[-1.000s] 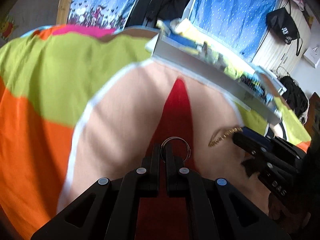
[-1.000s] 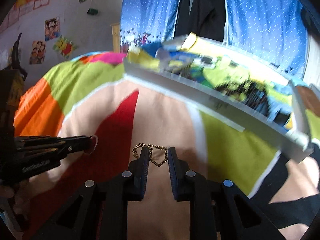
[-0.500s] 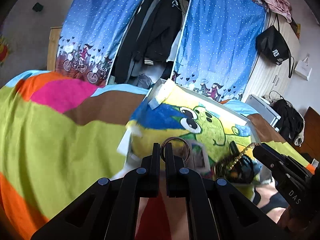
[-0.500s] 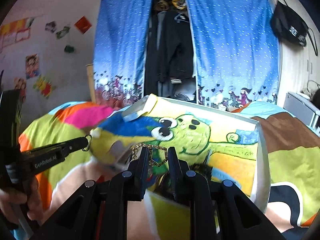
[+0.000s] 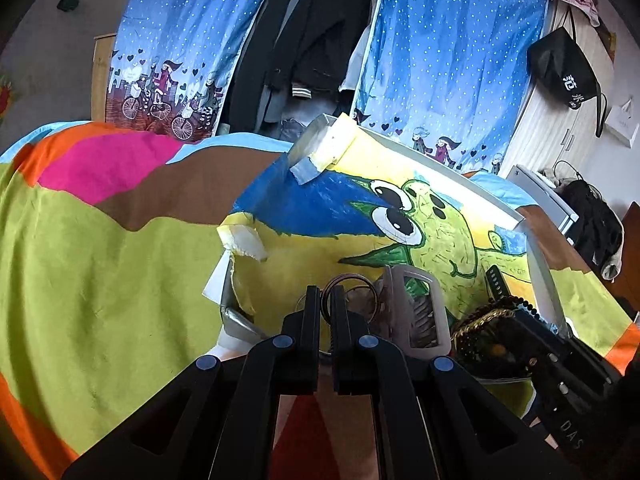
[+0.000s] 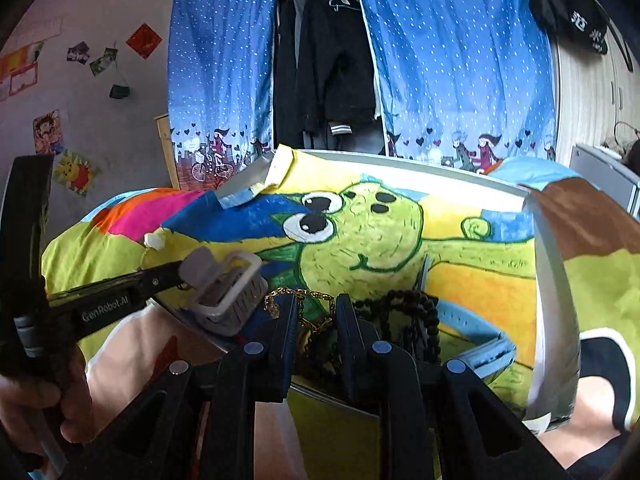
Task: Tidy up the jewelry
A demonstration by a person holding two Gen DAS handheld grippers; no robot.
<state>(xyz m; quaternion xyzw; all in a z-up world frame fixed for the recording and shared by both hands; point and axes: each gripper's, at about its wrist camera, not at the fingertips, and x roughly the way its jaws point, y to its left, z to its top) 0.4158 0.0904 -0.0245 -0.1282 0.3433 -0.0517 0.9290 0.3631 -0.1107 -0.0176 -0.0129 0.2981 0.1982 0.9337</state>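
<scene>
Left fingers (image 5: 314,304) pinch ring (image 5: 350,294); right fingers (image 6: 290,316) hold chain (image 6: 300,308) over box (image 6: 548,280).

Two grippers are at work over the bed: the left gripper (image 5: 327,300) and the right gripper (image 6: 316,312), one in each hand. One painted tray (image 6: 536,280) lies on the one patchwork bedspread (image 5: 100,280). Inside it I count one grey hair claw (image 6: 224,292), one string of dark beads (image 6: 408,304) at about five o'clock, and one blue band (image 6: 480,332). One silver ring (image 5: 352,292) and one gold chain (image 6: 296,304) are carried. Two blue curtains (image 6: 460,60) hang behind, at twelve o'clock.
</scene>
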